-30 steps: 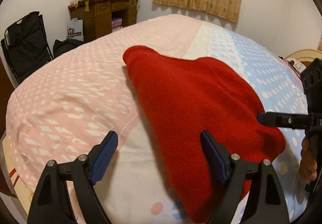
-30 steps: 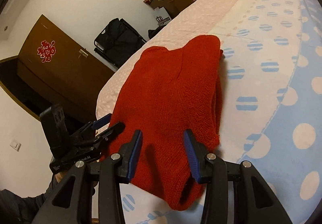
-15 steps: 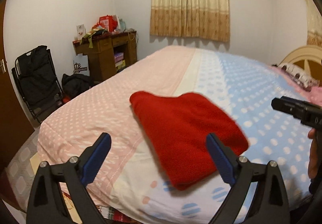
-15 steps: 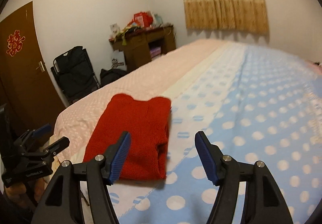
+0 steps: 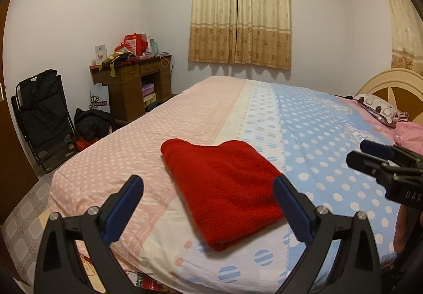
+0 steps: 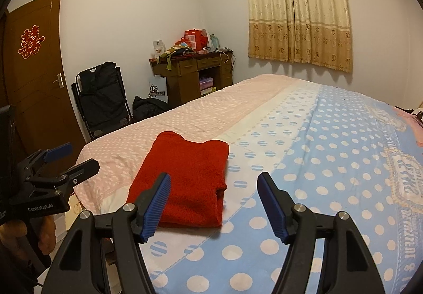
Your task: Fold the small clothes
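Note:
A folded red knitted sweater (image 5: 222, 188) (image 6: 185, 177) lies flat on the bed (image 5: 238, 98) near its foot corner, across the pink and white bands of the cover. My left gripper (image 5: 207, 183) hovers above and short of it, its jaws opening wide, nothing between them. My right gripper (image 6: 214, 179) is open and empty too, held above the bed to the right of the sweater. Each gripper shows in the other's view: the right gripper (image 5: 370, 154) at the right edge, the left gripper (image 6: 71, 159) at the left edge, held by a hand.
A cluttered wooden desk (image 5: 132, 82) stands against the far wall, with a black folding chair (image 5: 39, 114) and a black bag (image 5: 92, 122) beside it. A brown door (image 6: 34, 69) is at the left. The headboard (image 5: 391, 85) and a pillow (image 5: 378, 106) lie at the far right.
Both grippers have drawn back and risen from the sweater, and their jaws have widened. The sweater stays folded on the bed.

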Tool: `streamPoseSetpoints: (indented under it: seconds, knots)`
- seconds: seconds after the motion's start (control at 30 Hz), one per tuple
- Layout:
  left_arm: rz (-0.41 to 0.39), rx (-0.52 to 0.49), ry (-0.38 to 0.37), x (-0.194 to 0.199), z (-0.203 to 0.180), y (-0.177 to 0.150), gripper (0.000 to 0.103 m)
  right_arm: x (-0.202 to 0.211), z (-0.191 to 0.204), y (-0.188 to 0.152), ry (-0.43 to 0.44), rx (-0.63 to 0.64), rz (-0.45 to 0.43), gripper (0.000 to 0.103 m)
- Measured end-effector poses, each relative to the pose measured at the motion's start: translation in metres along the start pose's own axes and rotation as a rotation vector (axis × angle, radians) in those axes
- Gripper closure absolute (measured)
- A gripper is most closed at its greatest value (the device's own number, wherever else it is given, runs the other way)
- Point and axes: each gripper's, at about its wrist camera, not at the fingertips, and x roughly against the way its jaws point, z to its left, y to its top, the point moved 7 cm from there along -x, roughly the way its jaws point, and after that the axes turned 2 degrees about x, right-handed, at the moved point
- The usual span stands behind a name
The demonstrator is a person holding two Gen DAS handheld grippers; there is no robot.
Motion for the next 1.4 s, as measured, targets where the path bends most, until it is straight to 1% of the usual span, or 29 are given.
streamPoseSetpoints:
  seconds: [0.37,0.97,1.4]
  knots:
    - [0.003,-0.006,0.002,0.0,-0.004,-0.003,0.002,0.0,0.007,-0.01,0.013,-0.005,0.018,0.034]
    - [0.003,-0.004,0.002,0.001,-0.005,-0.005,0.002,0.002,0.009,-0.012,0.014,-0.008,0.022,0.033]
    - [-0.003,-0.025,-0.017,0.004,-0.009,-0.002,0.0,0.004,0.01,-0.012,0.011,-0.015,0.001,0.033]
